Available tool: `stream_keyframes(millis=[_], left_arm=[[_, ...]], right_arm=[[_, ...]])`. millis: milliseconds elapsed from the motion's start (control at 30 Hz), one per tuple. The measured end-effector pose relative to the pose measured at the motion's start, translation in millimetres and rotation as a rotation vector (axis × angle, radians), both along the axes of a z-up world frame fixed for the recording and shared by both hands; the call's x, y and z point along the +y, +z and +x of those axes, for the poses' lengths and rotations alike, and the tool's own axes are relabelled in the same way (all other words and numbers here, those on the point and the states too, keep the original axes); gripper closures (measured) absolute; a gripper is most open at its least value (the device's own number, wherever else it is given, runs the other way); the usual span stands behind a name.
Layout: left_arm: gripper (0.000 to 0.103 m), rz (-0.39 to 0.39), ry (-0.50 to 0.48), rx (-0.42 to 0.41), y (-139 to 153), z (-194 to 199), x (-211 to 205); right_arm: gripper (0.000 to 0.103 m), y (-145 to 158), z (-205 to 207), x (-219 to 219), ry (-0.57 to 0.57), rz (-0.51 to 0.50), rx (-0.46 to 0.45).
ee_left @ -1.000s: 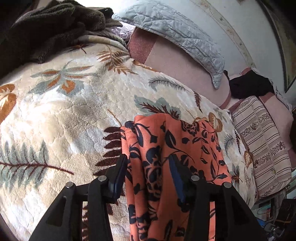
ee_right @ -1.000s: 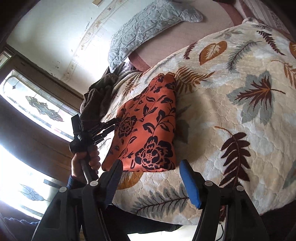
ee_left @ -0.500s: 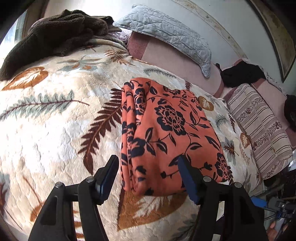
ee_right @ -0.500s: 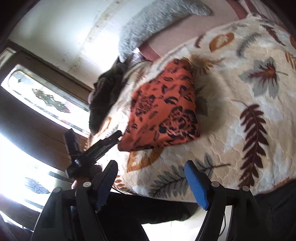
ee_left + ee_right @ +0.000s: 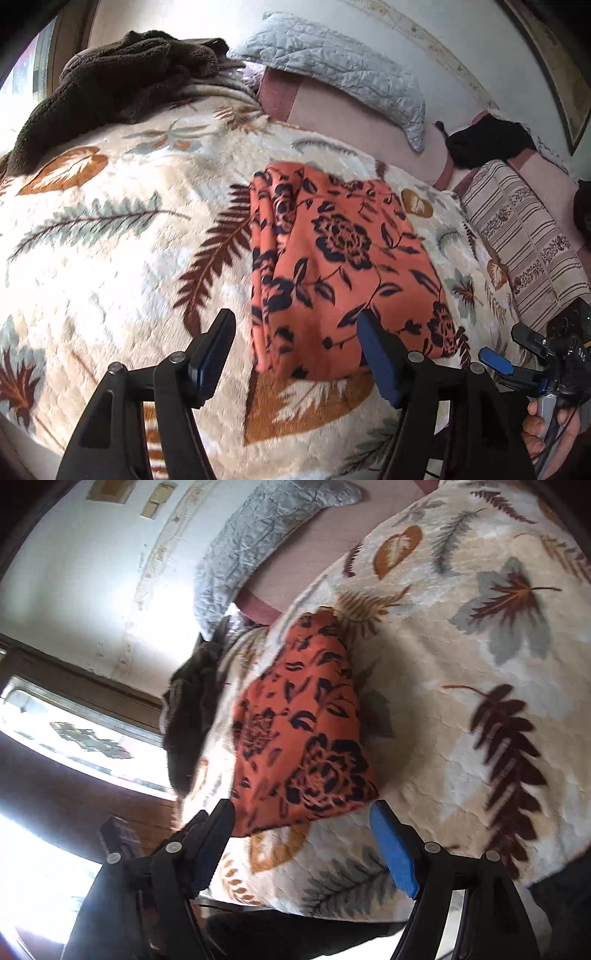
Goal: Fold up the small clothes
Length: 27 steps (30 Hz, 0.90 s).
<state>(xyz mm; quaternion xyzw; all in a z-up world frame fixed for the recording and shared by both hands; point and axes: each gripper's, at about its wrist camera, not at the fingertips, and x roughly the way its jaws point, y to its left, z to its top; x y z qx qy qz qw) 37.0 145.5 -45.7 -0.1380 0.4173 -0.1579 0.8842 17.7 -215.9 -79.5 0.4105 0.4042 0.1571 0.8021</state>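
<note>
Jaws apart above plush, leaf-printed blanket (image 5: 110, 258)

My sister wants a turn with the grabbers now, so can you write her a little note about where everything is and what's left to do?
Left gripper: fingers open, nothing held, just short of the cloth's near edge.
Right gripper: fingers open, nothing held, also at the near edge.
Orange flowered cloth: lies folded into a compact bundle on the leaf-print blanket.
Done: this piece looks folded and let go.
Left: perhaps tidy the bunched left edge. A dark brown garment sits heaped at the blanket's far corner, unfolded.
</note>
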Motion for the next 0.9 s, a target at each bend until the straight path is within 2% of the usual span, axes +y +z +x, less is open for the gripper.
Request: stream_keyframes(millis=[33, 67, 100, 133, 167, 200, 267, 300, 333, 400, 467, 567, 633, 667, 700, 733, 767, 800, 867, 900], left_arm=[[0.034, -0.052, -0.005, -0.057, 0.3, 2.4, 2.9], [0.033, -0.086, 0.013, -0.044, -4.4, 8.9, 5.1], [0.033, -0.074, 0.043, 0.049, -10.8, 21.4, 3.6], [0.033, -0.073, 0.034, 0.112, -14.2, 33.5, 0.2], [0.033, -0.084, -0.007, 0.106, -13.9, 42.4, -2.6], [0.033, -0.077, -0.028, 0.073, -12.2, 49.7, -4.7], [0.033, -0.034, 0.016, 0.079, -10.9, 66.3, -5.0], [0.033, -0.072, 0.009, 0.096, -12.4, 75.7, -3.5], [0.033, -0.115, -0.010, 0.111, -16.6, 85.4, -2.2], [0.033, -0.122, 0.004, 0.164, -29.4, 104.0, -1.6], [0.033, -0.169, 0.002, 0.217, -43.5, 120.0, -0.1], [0.034, -0.190, -0.011, 0.282, -61.4, 132.7, -3.1], [0.034, -0.189, -0.052, 0.302, -69.2, 135.2, -10.0], [0.034, -0.183, -0.059, 0.290, -69.3, 135.2, -11.8], [0.035, -0.178, -0.070, 0.288, -69.7, 136.1, -13.3], [0.041, -0.179, -0.073, 0.296, -71.6, 137.5, -14.1], [0.053, -0.193, -0.083, 0.305, -73.5, 138.7, -15.3], [0.057, -0.202, -0.096, 0.312, -74.3, 139.5, -17.4], [0.069, -0.195, -0.104, 0.296, -69.0, 137.4, -22.0], [0.071, -0.185, -0.104, 0.281, -63.1, 135.7, -24.9]], right_arm=[[0.025, 0.8, 4.3, -5.0, 0.017, 0.033, -0.084], [0.021, -0.6, 6.7, -10.3, 0.026, 0.021, -0.165], [0.020, -6.5, 13.2, -16.1, -0.006, -0.038, -0.117], [0.020, -17.4, 25.9, -24.1, -0.022, -0.037, -0.008], [0.020, -25.5, 40.5, -29.7, 0.030, 0.023, 0.035], [0.020, -29.4, 56.3, -33.7, 0.094, 0.054, 0.043], [0.020, -25.8, 78.2, -43.7, 0.068, -0.042, 0.030], [0.020, -27.0, 93.1, -45.9, 0.096, -0.046, 0.029], [0.020, -32.2, 108.9, -47.3, 0.133, -0.007, 0.041], [0.020, -42.4, 134.6, -47.3, 0.148, 0.039, 0.081], [0.020, -58.3, 161.0, -36.1, 0.212, 0.093, 0.122], [0.020, -83.2, 184.5, -17.6, 0.246, 0.071, 0.198], [0.021, -82.1, 189.0, -4.4, 0.278, 0.079, 0.178], [0.027, -80.9, 190.2, 6.4, 0.327, 0.070, 0.174], [0.042, -82.8, 191.8, 17.1, 0.354, 0.011, 0.202], [0.045, -86.3, 194.0, 25.7, 0.366, -0.037, 0.226], [0.048, -87.2, 194.9, 27.7, 0.359, -0.037, 0.222], [0.056, -85.6, 195.6, 27.7, 0.351, -0.033, 0.217], [0.065, -73.4, 193.0, 31.4, 0.366, -0.071, 0.180], [0.068, -61.8, 189.5, 34.4, 0.380, -0.104, 0.150]])
